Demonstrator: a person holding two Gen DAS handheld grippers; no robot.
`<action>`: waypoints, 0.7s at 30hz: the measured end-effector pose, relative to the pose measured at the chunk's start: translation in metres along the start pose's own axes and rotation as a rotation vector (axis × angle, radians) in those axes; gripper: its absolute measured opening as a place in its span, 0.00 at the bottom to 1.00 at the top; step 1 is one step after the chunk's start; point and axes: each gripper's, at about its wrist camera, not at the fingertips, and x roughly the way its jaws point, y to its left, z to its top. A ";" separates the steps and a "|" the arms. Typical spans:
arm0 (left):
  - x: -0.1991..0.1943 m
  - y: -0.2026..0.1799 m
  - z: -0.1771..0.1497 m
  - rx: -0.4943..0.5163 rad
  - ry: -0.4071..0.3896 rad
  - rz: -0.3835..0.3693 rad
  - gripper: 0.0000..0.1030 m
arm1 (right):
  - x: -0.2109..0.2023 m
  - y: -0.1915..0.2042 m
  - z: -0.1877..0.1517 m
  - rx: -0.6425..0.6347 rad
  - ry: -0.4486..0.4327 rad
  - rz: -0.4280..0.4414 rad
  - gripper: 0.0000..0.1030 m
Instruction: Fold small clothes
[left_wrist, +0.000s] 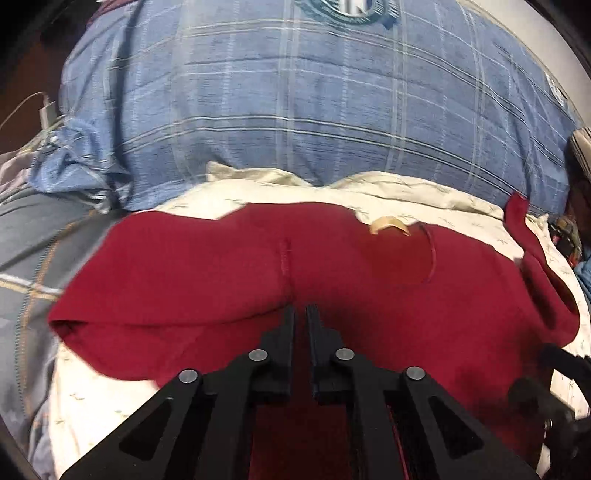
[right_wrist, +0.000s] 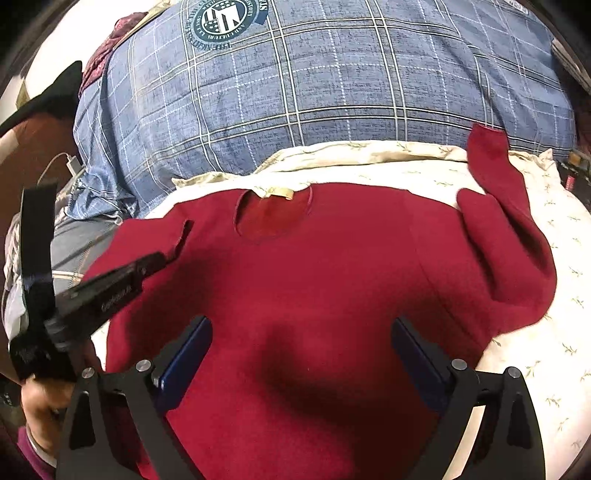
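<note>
Mid first fold: my left hand-held gripper (left_wrist: 301, 314) pinched sweater (right_wrist: 295, 266) sleeve; right hand-held gripper (right_wrist: 301, 332) gaped empty. Next, I judged: sleeve at 2 o'clock.

A bed (right_wrist: 535, 387) carries everything, spread with a cream sheet printed with small sprigs. A red sweater (right_wrist: 314, 266) lies flat on the sheet, neckline toward the bed's far side. A blue plaid quilt (right_wrist: 332, 81) is heaped along the far edge.
</note>
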 end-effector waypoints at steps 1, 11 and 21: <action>-0.005 0.007 0.002 -0.025 -0.008 -0.002 0.12 | 0.002 0.002 0.002 -0.001 0.000 0.008 0.94; -0.030 0.078 -0.003 -0.189 -0.169 0.218 0.46 | 0.056 0.071 0.033 -0.110 0.036 0.152 0.84; 0.001 0.135 -0.004 -0.374 -0.127 0.242 0.47 | 0.134 0.117 0.066 -0.121 0.114 0.181 0.64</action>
